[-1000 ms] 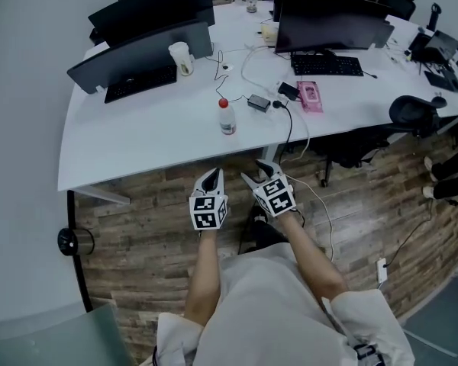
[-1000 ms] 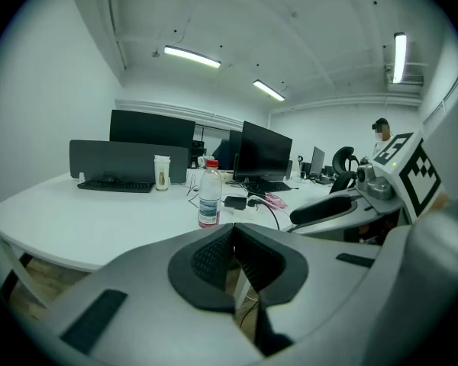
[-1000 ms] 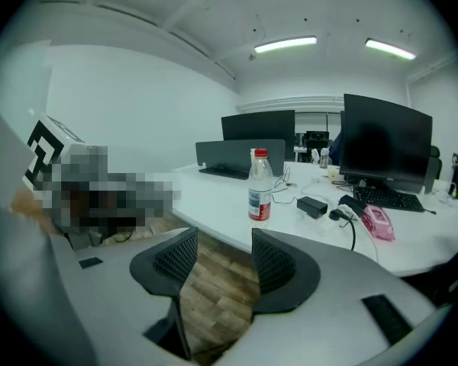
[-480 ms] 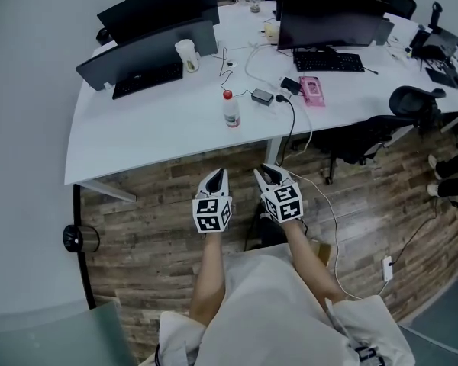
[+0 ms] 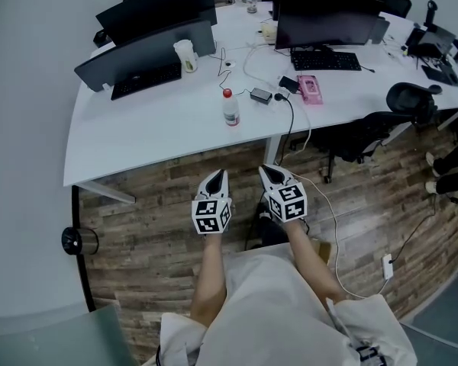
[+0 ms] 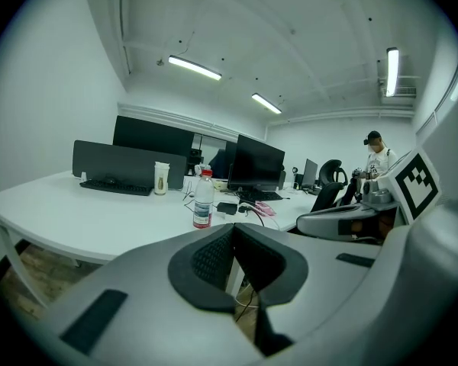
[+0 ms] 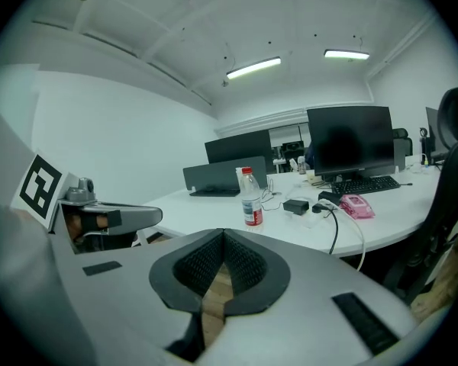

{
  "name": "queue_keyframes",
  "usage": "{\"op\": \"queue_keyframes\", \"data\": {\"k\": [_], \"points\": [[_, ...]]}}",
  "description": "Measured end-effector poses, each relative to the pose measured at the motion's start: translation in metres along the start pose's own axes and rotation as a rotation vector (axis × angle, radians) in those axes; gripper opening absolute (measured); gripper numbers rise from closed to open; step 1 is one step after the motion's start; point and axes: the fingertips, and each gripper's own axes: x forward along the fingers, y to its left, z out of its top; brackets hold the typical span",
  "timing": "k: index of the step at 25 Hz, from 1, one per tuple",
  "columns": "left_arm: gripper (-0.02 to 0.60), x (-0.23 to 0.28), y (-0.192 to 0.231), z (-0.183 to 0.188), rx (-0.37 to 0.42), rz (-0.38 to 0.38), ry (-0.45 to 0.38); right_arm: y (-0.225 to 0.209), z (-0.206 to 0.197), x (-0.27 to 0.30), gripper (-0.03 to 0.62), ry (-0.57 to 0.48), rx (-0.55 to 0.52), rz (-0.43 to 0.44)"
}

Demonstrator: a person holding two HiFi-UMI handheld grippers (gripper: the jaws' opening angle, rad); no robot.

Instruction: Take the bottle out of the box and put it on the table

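Left tool (image 5: 218,175), right tool (image 5: 267,172): grey bodies, black ribbed pads (image 6: 212,256), black-white marker cubes (image 5: 210,214); pale shirt (image 5: 267,303).

bright, even light from ceiling strip lamps (image 6: 194,68) toward 12 o'clock; white desk (image 5: 160,128) slightly glary; shadows soft; fisheye bending, dark vignetted corners in both gripper views.

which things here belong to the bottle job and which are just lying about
Job: bottle, upright on the white table; left gripper, shut, empty; right gripper, jaws just closed on nothing. No box in view.

Lying about: cup, keyboard, pink pack, black adapter, monitors, office chair.
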Motion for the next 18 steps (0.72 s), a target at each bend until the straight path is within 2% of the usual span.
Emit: {"op": "queue_keyframes", "data": {"k": [5, 18], "points": [[0.014, -0.003, 0.000, -0.005, -0.012, -0.006, 0.008, 0.006, -0.003, 0.000, 0.040, 0.011, -0.039, -0.009], [0.014, -0.010, -0.011, -0.014, -0.014, -0.038, -0.005, 0.004, -0.008, -0.010, 0.040, -0.011, -0.005, -0.021]]}}
